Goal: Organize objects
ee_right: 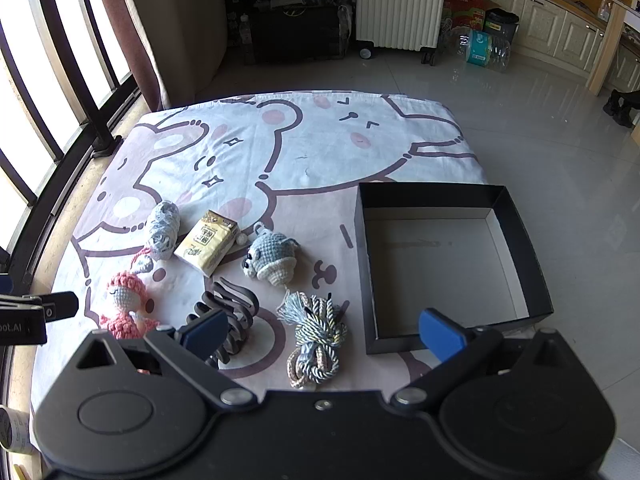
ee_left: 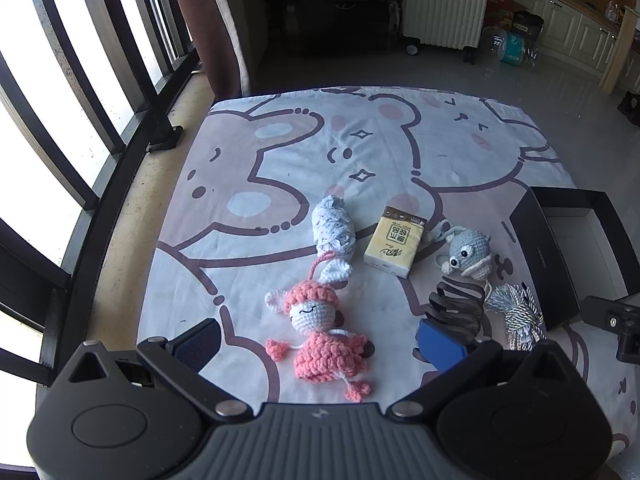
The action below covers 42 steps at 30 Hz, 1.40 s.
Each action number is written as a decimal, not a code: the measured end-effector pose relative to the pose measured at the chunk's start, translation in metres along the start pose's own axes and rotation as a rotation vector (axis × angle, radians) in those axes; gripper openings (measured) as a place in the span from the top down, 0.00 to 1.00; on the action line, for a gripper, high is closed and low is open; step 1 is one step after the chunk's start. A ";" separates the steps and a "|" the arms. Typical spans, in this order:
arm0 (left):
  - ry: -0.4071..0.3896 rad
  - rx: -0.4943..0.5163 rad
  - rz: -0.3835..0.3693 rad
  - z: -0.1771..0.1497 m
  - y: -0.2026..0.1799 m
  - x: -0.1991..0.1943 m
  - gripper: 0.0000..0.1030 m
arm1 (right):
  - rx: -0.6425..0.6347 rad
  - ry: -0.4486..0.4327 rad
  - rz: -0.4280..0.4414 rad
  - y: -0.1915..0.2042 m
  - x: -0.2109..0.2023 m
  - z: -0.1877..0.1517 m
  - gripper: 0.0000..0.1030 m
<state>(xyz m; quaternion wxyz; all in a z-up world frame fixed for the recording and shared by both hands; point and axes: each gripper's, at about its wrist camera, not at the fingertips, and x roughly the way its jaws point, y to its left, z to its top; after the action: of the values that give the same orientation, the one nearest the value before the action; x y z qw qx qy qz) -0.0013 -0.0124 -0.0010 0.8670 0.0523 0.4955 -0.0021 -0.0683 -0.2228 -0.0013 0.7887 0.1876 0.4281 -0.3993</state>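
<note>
Both grippers, left (ee_left: 320, 344) and right (ee_right: 322, 334), hover wide open, gripping nothing. Behind the bear-print cloth (ee_right: 320, 144), a red cardboard carton (ee_right: 464, 4) reads "TUBORG".

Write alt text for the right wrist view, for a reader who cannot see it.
The open right gripper hovers over a cartoon-print sheet, holding nothing. An empty black box lies to the right; left of it are a rope bundle, grey crochet toy, tissue pack, dark hair clip and pink crochet doll.
</note>
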 end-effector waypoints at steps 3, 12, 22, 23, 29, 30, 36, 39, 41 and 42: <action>0.000 0.001 -0.003 0.000 0.000 0.000 0.00 | 0.003 0.000 -0.003 0.000 0.000 0.000 0.00; 0.003 0.003 -0.010 0.000 0.000 0.000 0.00 | 0.011 0.001 -0.009 -0.001 0.000 0.000 0.00; 0.003 0.006 -0.016 0.000 0.001 0.000 0.00 | 0.021 0.002 -0.016 -0.001 0.000 0.000 0.00; 0.003 0.007 -0.017 0.000 0.001 0.000 0.00 | 0.022 0.003 -0.016 -0.001 0.000 0.000 0.00; 0.003 0.011 -0.021 0.000 0.002 0.000 0.00 | 0.027 0.003 -0.021 -0.001 0.000 0.000 0.00; 0.003 0.011 -0.021 0.000 0.001 0.000 0.00 | 0.027 0.003 -0.022 -0.001 0.000 0.000 0.00; 0.003 0.015 -0.025 0.001 0.001 0.000 0.00 | 0.033 0.004 -0.027 -0.001 0.000 0.000 0.00; 0.003 0.015 -0.026 0.001 0.002 0.000 0.00 | 0.037 0.004 -0.029 -0.001 0.000 0.000 0.00; 0.004 0.016 -0.026 0.000 0.001 0.001 0.00 | 0.038 0.004 -0.030 -0.001 0.000 0.000 0.00; 0.004 0.017 -0.027 0.000 0.001 0.001 0.00 | 0.040 0.005 -0.031 -0.001 0.000 0.000 0.00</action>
<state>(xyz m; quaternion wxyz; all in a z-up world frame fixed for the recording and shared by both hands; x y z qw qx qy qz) -0.0010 -0.0117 -0.0018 0.8654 0.0530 0.4979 -0.0178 -0.0692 -0.2237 -0.0014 0.7775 0.1974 0.4248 -0.4196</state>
